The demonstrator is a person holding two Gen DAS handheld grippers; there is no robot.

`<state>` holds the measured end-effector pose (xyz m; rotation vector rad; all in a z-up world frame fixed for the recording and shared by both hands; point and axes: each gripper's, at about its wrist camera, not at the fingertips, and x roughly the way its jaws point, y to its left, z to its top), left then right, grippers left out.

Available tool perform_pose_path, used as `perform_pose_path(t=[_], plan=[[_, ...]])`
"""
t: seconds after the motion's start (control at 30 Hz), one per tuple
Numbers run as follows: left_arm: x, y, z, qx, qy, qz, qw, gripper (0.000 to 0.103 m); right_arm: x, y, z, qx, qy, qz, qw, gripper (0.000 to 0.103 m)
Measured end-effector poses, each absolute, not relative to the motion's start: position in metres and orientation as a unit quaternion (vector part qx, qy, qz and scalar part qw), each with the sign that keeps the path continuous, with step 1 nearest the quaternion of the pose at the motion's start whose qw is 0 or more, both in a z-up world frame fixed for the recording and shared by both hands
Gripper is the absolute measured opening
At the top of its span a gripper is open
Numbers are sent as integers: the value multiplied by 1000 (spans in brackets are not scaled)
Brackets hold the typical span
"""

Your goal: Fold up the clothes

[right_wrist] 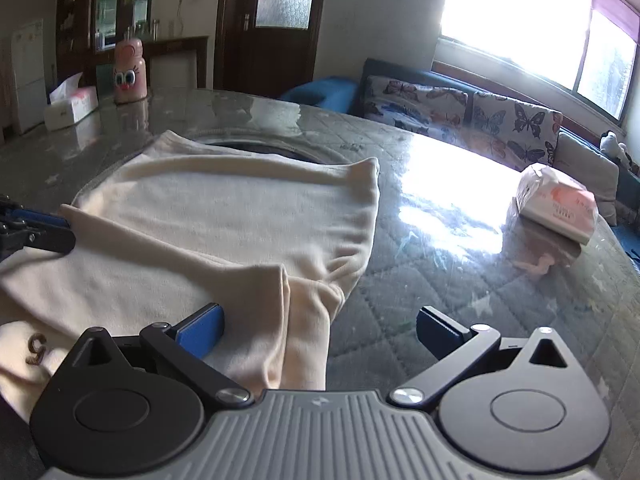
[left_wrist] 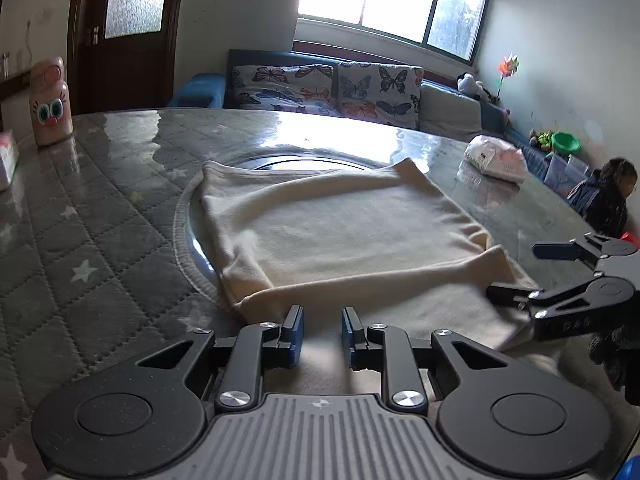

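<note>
A cream garment [left_wrist: 340,232] lies spread on the glass-topped table, with a sleeve folded across its near part. My left gripper [left_wrist: 322,332] hovers over the garment's near edge, its jaws narrowly apart with nothing between them. My right gripper [right_wrist: 320,332] is wide open over the garment's right sleeve end [right_wrist: 304,320], not gripping it. The right gripper also shows in the left wrist view [left_wrist: 516,272] at the garment's right edge. The garment fills the left of the right wrist view [right_wrist: 224,208], with a brown embroidered mark near its edge.
The table [left_wrist: 100,200] is covered by a grey quilted star cloth under glass. A pink bottle with eyes [left_wrist: 50,104] and a tissue box [right_wrist: 72,106] stand far left. A white tissue pack [left_wrist: 496,158] lies far right. A sofa and a child are beyond.
</note>
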<state>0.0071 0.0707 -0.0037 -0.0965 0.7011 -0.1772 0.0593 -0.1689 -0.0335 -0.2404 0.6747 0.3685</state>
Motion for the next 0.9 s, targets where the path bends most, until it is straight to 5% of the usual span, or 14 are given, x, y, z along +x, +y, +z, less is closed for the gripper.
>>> perform_pose_path(t=[0.9], plan=[[-24, 76, 0, 9, 338, -89, 937, 24, 28, -177, -29, -120, 340, 187, 914, 103]])
